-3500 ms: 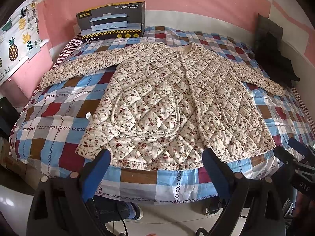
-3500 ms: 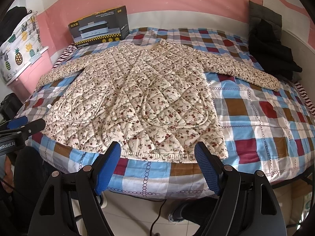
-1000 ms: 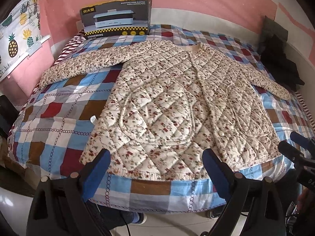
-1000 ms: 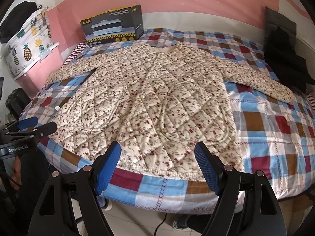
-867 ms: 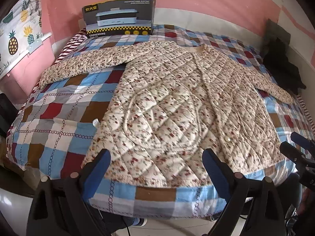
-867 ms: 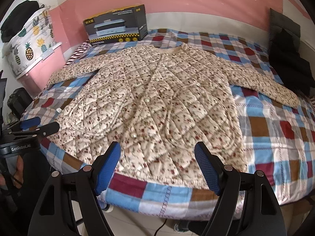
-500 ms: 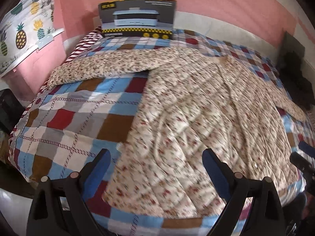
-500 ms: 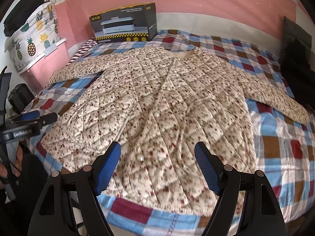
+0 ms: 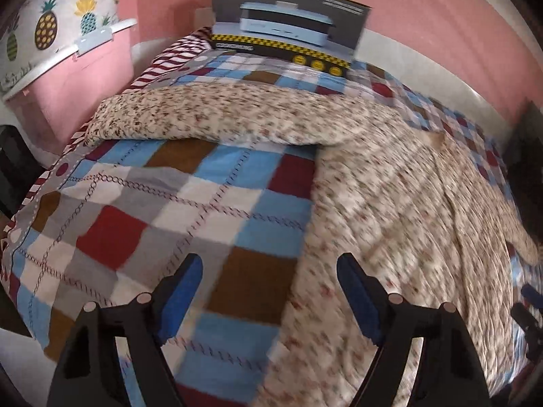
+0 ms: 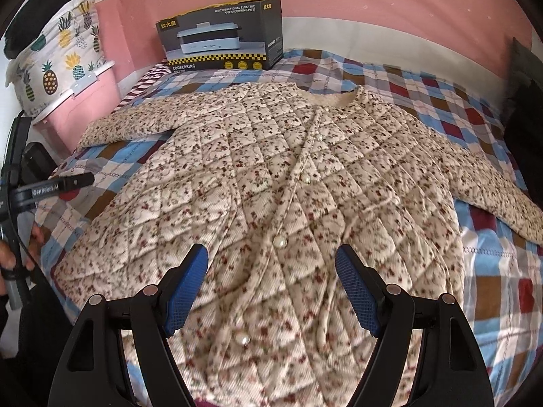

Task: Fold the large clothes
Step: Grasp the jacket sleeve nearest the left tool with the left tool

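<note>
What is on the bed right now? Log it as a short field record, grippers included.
garment: floral quilted jacket, spread flat, front up, sleeves out
surface: checked bedspread
far end: cooker box
left gripper: jaws closing, nothing between them, over the jacket's edge and bare bedspread
right gripper: open, empty, over the button line

Quilted cloth jacket [image 10: 271, 176]; checked cloth bedsheet [image 9: 176, 203]; box [image 10: 220, 37] looks cardboard.

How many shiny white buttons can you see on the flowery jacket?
4 pearly buttons run down the floral quilted jacket front: one below the collar, one mid-chest, one lower, and one nearest the camera. More may be hidden.
</note>
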A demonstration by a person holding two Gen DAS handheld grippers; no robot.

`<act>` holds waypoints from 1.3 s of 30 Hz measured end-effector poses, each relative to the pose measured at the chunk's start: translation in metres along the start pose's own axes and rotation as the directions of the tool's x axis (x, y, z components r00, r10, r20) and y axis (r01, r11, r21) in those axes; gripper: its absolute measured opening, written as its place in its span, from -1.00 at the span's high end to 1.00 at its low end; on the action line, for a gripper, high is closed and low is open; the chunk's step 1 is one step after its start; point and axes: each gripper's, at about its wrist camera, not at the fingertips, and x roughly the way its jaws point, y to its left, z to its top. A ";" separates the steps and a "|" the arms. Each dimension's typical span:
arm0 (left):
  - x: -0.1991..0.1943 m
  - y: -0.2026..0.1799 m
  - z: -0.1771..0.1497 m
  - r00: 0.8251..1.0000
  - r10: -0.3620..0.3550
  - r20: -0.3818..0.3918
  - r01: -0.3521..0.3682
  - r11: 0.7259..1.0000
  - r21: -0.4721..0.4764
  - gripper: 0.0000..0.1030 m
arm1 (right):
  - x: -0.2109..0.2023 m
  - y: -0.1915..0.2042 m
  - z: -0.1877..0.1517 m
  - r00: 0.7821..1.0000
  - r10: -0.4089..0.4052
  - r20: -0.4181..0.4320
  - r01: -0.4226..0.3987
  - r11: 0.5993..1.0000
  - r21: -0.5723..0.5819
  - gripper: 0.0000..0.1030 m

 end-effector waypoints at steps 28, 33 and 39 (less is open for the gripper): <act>0.136 0.174 0.118 0.995 0.093 0.043 -0.064 0.894 -0.443 -0.42 | 0.074 -0.024 0.011 0.996 -0.048 -0.072 0.050 0.999 0.015 -0.50; 0.143 0.167 0.128 0.985 0.169 0.033 -0.143 0.910 -0.390 0.52 | 0.077 -0.033 0.010 0.994 -0.070 -0.084 0.073 0.997 0.032 -0.50; 0.098 0.133 0.151 0.972 0.202 0.121 -0.164 0.949 -0.269 0.72 | 0.076 -0.046 0.008 0.987 -0.122 -0.108 0.127 0.991 0.037 -0.50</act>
